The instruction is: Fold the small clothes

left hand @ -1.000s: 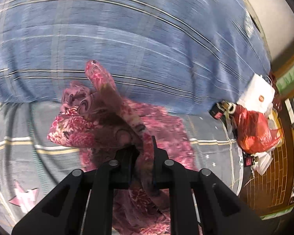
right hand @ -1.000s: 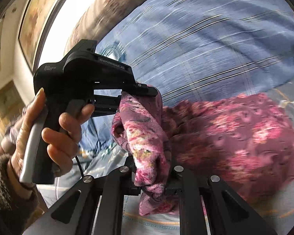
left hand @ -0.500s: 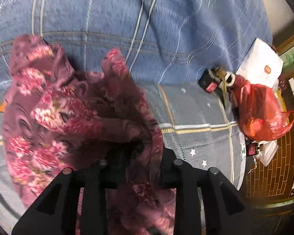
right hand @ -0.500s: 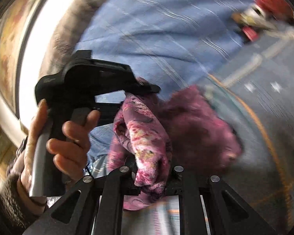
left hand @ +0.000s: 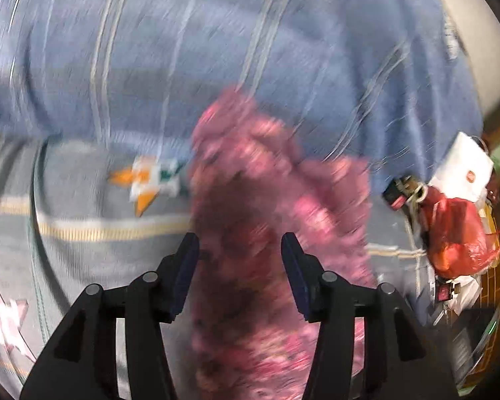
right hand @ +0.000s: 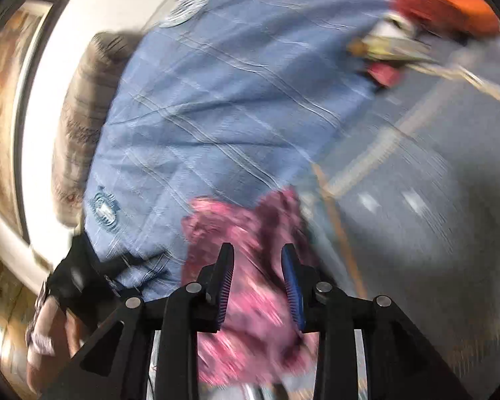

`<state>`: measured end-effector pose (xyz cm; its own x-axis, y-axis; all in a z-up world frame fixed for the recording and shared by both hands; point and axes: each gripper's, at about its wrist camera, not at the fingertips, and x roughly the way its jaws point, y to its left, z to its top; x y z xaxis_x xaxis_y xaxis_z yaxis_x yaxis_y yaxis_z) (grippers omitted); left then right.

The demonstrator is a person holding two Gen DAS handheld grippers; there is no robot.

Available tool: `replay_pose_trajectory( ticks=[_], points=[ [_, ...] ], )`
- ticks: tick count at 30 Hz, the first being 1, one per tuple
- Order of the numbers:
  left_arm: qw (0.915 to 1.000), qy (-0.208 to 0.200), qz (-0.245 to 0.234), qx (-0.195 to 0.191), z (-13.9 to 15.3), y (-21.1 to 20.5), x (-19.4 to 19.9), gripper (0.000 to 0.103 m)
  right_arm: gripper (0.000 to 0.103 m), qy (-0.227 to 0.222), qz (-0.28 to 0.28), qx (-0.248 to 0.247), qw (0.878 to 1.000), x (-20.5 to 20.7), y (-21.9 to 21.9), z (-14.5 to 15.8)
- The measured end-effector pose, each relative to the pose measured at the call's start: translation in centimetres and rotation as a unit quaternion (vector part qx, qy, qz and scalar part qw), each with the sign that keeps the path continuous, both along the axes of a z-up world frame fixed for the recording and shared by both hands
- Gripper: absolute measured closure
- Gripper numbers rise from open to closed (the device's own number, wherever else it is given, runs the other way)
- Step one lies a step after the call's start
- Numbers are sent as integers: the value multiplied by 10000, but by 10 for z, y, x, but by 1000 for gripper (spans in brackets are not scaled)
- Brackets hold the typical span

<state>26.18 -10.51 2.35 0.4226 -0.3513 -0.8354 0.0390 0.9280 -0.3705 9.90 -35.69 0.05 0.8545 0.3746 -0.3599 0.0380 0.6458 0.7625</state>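
A small pink and maroon floral garment [left hand: 266,206] lies bunched on the grey bedsheet [left hand: 83,206], blurred by motion. My left gripper [left hand: 240,243] is open, its fingers spread on either side of the cloth without pinching it. In the right wrist view the same garment [right hand: 250,233] shows between and below the fingers of my right gripper [right hand: 257,253], which is open too. The left hand and its gripper handle [right hand: 70,283] show at the lower left of the right wrist view.
A blue striped quilt [left hand: 216,50] covers the far part of the bed. A red plastic bag [left hand: 456,233], a white box [left hand: 466,170] and small dark items [left hand: 400,193] sit at the right edge of the bed. A brown cushion [right hand: 80,116] lies beyond the quilt.
Both grippers were shut on the garment and held it up; now both have opened and the garment has dropped onto the bed. Both cameras are swinging fast.
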Motion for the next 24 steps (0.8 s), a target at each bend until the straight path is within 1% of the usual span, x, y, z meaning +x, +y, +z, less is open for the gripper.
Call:
replay_pose_trajectory(
  ticks=[1,2,4,6,7,8,9,10,11,13,14,15,16,17,18,19,20,21,22,23,24],
  points=[
    [10000,97,-2,-17,-6,1,-1,53,57,-3,289,-97,9995,22,5,7],
    [9998,190,-23,-35,-14,1,-3,53,50,111,585,-167,9981,42,10,9],
    [9998,202,-46,16,-22,-4,-12,53,50,511,759,-375,9951,84,22,4],
    [9998,124,-116,76,-21,-6,-19,53,50,985,835,-619,9897,117,33,-9],
    [9998,99,-131,146,-19,-7,-22,53,53,1208,904,-797,9853,130,40,-16],
    [9997,71,-143,179,-17,-8,-23,53,82,1440,1092,-1007,9784,143,48,-22],
    [9996,16,-170,223,-15,-7,-25,53,96,1472,1167,-1185,9750,147,54,-21],
    [9994,-16,-179,301,-14,-7,-27,53,95,1356,1203,-1313,9746,150,56,-14],
    [9992,-63,-193,348,-13,-7,-27,53,96,1071,1211,-1217,9793,148,53,-4],
    [9988,-137,-177,426,-15,-10,-26,49,98,636,1072,-1025,9869,143,42,14],
    [9986,-150,-158,474,-16,-11,-26,49,102,548,945,-1012,9889,143,36,19],
    [9985,-143,-165,494,-17,-12,-27,49,102,570,796,-1057,9896,144,30,20],
    [9984,-133,-171,522,-19,-14,-26,49,103,798,715,-1100,9881,149,23,13],
    [9983,-138,-170,538,-20,-14,-27,49,103,1160,671,-1178,9840,155,17,2],
    [9984,-154,-176,521,-19,-14,-27,49,103,1394,643,-1225,9805,159,13,-4],
    [9984,-157,-180,515,-19,-13,-27,49,101,1489,711,-1159,9795,161,10,-9],
    [9985,-143,-178,502,-20,-13,-27,49,95,1438,824,-977,9813,158,7,-11],
    [9986,-134,-170,493,-20,-12,-26,48,95,1363,896,-746,9838,152,4,-12],
    [9986,-118,-154,490,-20,-13,-26,48,91,1247,993,-460,9861,143,3,-13],
    [9987,-93,-129,484,-20,-12,-26,48,77,1188,1123,-307,9861,137,4,-14],
    [9987,-86,-127,485,-20,-12,-27,48,68,1181,1276,-240,9845,131,7,-15]
  ],
)
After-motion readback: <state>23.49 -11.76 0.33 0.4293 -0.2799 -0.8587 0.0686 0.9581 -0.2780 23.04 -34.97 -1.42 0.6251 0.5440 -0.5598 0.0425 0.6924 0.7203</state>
